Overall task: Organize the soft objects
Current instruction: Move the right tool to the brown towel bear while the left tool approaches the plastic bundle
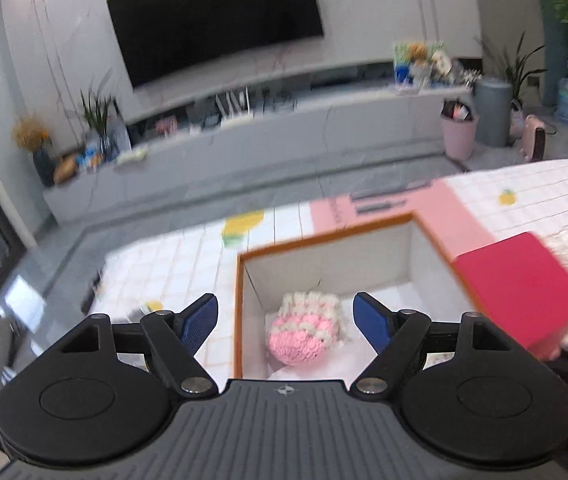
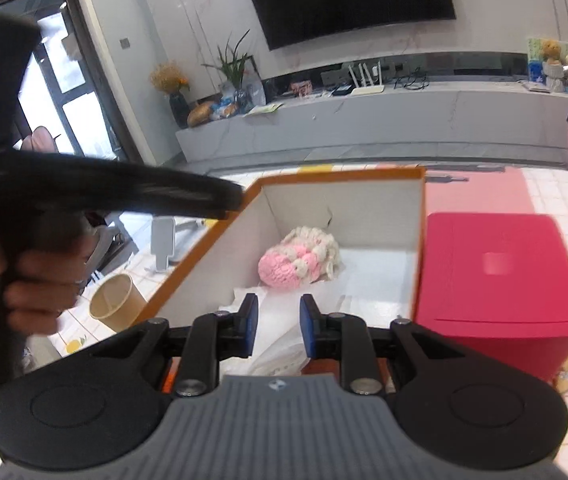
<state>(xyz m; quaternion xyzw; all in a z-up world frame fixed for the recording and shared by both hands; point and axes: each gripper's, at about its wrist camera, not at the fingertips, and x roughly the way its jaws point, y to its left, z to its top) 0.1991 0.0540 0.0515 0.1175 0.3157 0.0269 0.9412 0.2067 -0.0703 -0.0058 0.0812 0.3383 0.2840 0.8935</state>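
Tiled cloth covers the bench (image 1: 172,264), where a pink-and-cream knitted toy (image 2: 297,260) lies inside an orange-rimmed box (image 2: 339,176) beside a red box (image 2: 499,276). Left gripper (image 1: 285,320) fingers gape wide above it; right gripper (image 2: 278,330) fingers stand apart, empty.

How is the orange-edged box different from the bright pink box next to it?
The orange-edged box is open on top, so its white inside shows; the pink box is closed. The orange-edged box holds a pink-and-cream knitted soft toy; nothing can be seen inside the pink box. The orange-edged box looks bigger than the pink box. Both stand side by side on the tiled-pattern tablecloth.
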